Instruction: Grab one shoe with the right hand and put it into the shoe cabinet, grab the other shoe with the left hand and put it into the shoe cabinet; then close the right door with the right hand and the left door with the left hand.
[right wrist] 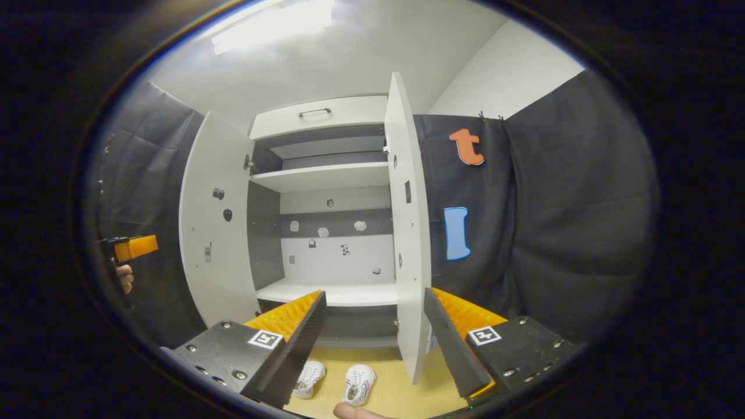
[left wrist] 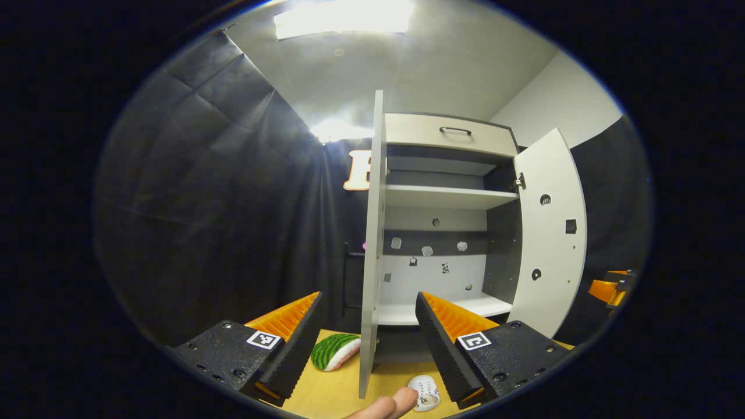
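Note:
Two white shoes (right wrist: pixel 308 378) (right wrist: pixel 359 384) stand side by side on the wooden floor in front of the open shoe cabinet (right wrist: pixel 326 177). In the right gripper view my right gripper (right wrist: pixel 374 293) is open above them, holding nothing, with the right door (right wrist: pixel 410 233) swung out between its fingers. In the left gripper view one white shoe (left wrist: pixel 425 393) lies low by the right finger. My left gripper (left wrist: pixel 368 297) is open and holds nothing, and the left door's edge (left wrist: pixel 372 233) stands just ahead of it. The lower shelf (left wrist: pixel 465 305) is bare.
A green striped, watermelon-like object (left wrist: pixel 334 352) lies on the floor left of the left door. The right door (left wrist: pixel 550 233) hangs wide open. A fingertip (left wrist: pixel 390 404) shows at the bottom edge. The other gripper (right wrist: pixel 134 247), held by a hand, is at far left.

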The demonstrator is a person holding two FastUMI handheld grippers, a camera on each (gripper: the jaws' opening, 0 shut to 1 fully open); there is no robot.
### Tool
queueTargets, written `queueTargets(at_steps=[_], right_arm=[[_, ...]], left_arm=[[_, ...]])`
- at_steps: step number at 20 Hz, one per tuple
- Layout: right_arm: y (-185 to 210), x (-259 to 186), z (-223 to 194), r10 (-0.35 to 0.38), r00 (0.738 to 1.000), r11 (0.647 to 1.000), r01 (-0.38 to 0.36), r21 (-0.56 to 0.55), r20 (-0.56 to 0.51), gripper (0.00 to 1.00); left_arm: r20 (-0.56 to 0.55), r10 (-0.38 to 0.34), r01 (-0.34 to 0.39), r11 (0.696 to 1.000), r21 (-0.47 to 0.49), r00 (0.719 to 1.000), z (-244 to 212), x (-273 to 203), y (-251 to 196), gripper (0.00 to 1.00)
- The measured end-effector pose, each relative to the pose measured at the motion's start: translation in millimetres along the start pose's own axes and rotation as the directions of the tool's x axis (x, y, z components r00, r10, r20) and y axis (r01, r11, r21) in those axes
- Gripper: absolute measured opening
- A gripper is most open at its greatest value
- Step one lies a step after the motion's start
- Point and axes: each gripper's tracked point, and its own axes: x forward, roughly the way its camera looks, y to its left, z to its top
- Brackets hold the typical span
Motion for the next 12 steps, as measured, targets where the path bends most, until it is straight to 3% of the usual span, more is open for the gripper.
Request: queueTargets(at_steps=[1,9,12], right_arm=[[5.1,0.5,-1.7,0.003,1.0,1.0,-0.003,-0.012,0.002,1.0],[32.7,2.6,-34.9,-0.012,1.0,0.995,0.011,-0.097,-0.01,1.0],[43.2,10.7,-66.7,-0.018,0.999,0.992,0.013,-0.126,-0.042,0.97]], left_arm=[[-0.014,-0.013,0.013,1.0,-0.004,1.0,-6.1,0.3,-1.9,0.95],[-0.011,-0.006,0.006,1.0,-0.004,1.0,-41.1,-10.5,6.8,0.95],[-0.031,-0.042,0.042,0.999,0.01,0.999,-60.5,-15.7,-3.9,0.95]])
